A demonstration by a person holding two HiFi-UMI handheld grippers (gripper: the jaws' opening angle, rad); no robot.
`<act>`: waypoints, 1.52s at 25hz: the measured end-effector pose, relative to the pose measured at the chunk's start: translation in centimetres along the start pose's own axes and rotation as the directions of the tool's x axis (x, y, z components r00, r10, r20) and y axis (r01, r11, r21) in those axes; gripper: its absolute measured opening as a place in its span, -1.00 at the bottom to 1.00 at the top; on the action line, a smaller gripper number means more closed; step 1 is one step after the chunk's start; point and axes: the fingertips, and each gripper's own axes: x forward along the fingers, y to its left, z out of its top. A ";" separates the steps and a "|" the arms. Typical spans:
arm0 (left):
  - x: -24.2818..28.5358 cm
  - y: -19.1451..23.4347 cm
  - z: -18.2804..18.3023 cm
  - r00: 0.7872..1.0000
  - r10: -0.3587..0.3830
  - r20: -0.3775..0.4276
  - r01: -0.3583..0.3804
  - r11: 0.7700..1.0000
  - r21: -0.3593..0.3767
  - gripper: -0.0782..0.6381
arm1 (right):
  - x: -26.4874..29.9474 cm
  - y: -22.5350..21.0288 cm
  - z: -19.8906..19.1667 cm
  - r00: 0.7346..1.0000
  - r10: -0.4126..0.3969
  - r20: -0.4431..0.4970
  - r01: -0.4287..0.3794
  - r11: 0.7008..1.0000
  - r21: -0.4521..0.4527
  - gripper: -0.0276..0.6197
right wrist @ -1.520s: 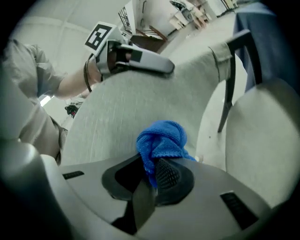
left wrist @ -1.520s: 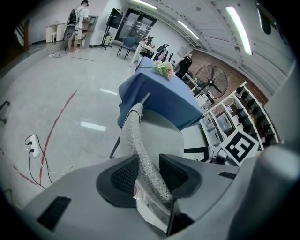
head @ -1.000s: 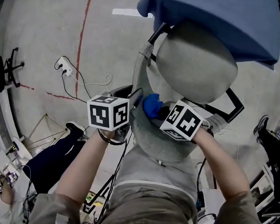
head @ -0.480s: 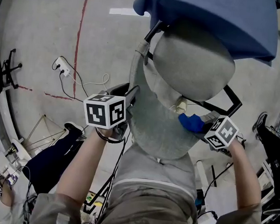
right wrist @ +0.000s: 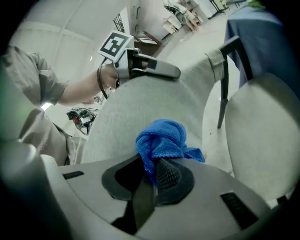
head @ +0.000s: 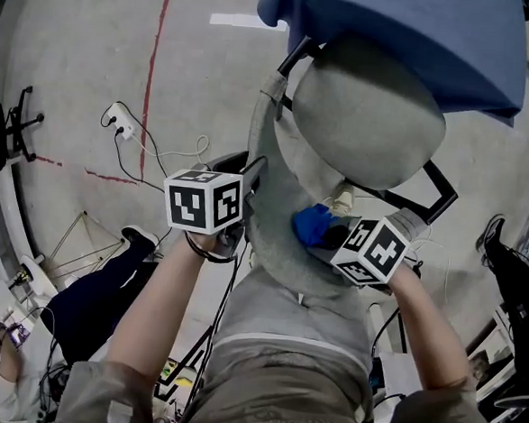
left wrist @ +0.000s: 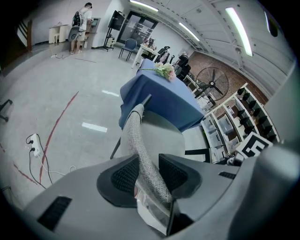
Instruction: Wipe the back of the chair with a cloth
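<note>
The grey fabric chair back (head: 275,248) stands in front of me, its round seat (head: 362,113) beyond it. My left gripper (head: 253,180) clamps the back's left edge; in the left gripper view its pads (left wrist: 123,176) sit on both sides of the fabric edge (left wrist: 136,136). My right gripper (head: 331,233) is shut on a bunched blue cloth (head: 313,226) and presses it onto the back's rear face near the middle. In the right gripper view the cloth (right wrist: 164,140) bulges out of the right gripper (right wrist: 152,176) against the chair back (right wrist: 140,108).
A table draped in blue (head: 412,36) stands just past the seat, with flowers (left wrist: 164,71) on it. A white power strip (head: 121,126) and cables lie on the floor at left. Shelves (left wrist: 234,126) line the right side. Dark clutter (head: 95,303) sits low left.
The right gripper carried the cloth across the chair back to its right edge, then back left toward the middle. The left gripper kept its hold on the left edge.
</note>
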 end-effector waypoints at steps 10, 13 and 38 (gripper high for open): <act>0.2 0.2 -0.1 1.000 0.015 -0.018 -0.014 1.000 0.014 -0.36 | -0.4 2.3 10.7 0.978 -0.101 0.184 0.123 0.986 -0.113 -0.70; 0.3 0.3 -0.2 1.000 0.014 -0.021 -0.014 1.000 0.019 -0.36 | -0.5 3.1 9.8 0.975 -0.110 0.195 0.129 0.987 -0.091 -0.70; -2.4 -0.8 -0.3 0.995 0.089 0.053 -0.093 0.992 0.083 -0.45 | -6.1 -2.6 -10.1 0.926 -0.373 0.061 0.338 0.890 0.305 -0.70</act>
